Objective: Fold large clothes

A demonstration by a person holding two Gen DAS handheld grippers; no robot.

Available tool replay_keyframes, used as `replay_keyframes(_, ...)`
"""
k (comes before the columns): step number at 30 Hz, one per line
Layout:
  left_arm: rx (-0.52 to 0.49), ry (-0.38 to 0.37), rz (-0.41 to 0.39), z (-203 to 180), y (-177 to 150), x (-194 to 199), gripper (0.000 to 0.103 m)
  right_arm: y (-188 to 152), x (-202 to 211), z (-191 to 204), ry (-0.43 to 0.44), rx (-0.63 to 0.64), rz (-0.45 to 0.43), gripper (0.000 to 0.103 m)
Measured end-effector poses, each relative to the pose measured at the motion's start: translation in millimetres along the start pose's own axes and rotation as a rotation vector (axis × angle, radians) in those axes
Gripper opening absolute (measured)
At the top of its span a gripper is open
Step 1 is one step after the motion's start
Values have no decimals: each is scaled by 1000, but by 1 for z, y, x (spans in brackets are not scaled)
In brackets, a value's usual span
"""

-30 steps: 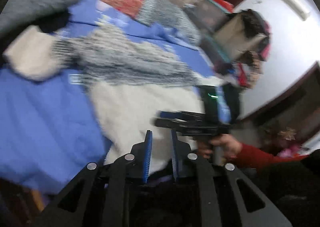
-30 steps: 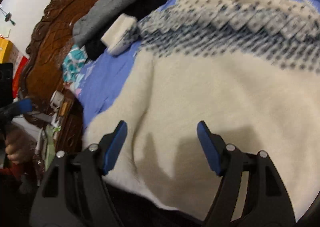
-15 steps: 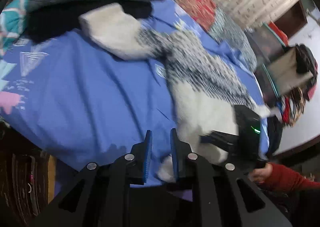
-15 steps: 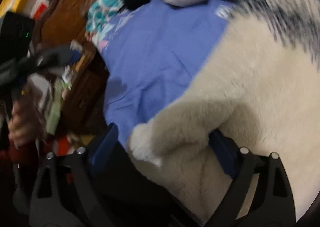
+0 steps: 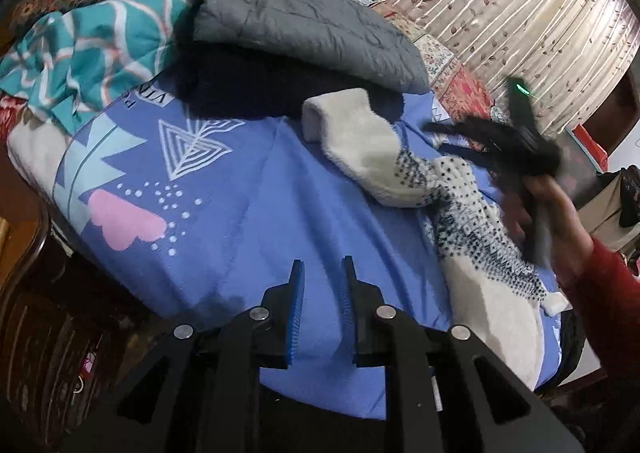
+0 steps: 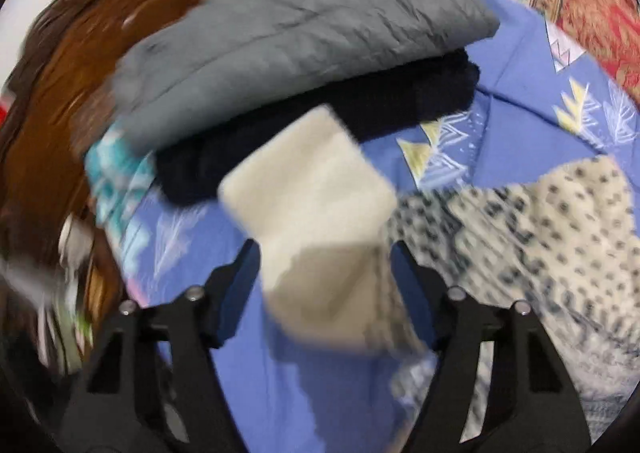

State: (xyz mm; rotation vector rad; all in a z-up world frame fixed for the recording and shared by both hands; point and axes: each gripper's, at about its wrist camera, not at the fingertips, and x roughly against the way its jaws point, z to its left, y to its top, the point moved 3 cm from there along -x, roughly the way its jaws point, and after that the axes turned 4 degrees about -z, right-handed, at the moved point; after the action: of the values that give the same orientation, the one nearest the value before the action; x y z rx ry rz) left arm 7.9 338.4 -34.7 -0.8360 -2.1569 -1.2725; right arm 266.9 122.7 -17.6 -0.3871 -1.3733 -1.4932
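Cream knitted sweater (image 5: 472,213) is lying half-spread on the blue bedsheet (image 5: 248,221), folding barely begun, right gripper (image 6: 320,277) jaws closing around its sleeve cuff (image 6: 308,173), left gripper (image 5: 320,285) jaws narrowly apart, holding nothing.

On my blue bedsheet (image 5: 248,221) I counted one cream sweater (image 5: 472,229) with a dotted navy band, and two folded garments stacked: one grey (image 5: 304,17), one black (image 5: 236,85) beneath it. One teal quilt (image 5: 92,53) lay beside them.
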Motion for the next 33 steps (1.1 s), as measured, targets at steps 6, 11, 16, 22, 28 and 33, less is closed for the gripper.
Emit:
replay_keyframes(6,52,-2,24,35,-12,-4,42,14,-59,100,-45,263,43,71)
replay_keyframes(11,94,2,19,51,-10,-2,42,-4,-130,133,-466,599,66,16)
replay_keyframes(16,77,-4,-13,46,-1,9,42,12,-78,155,-129,432,-26,5)
replay_keyframes(22,5,-44,7,0,19,-3,42,51,74,113,141,202,-361,5)
replay_keyframes(28,-119,-110,47,-80,30,-27,42,12,206,-89,1,-91,-605,5)
replay_keyframes(33,-256,-154,111,-178,44,-74,42,-83,228,-240,-191,-300,-559,5)
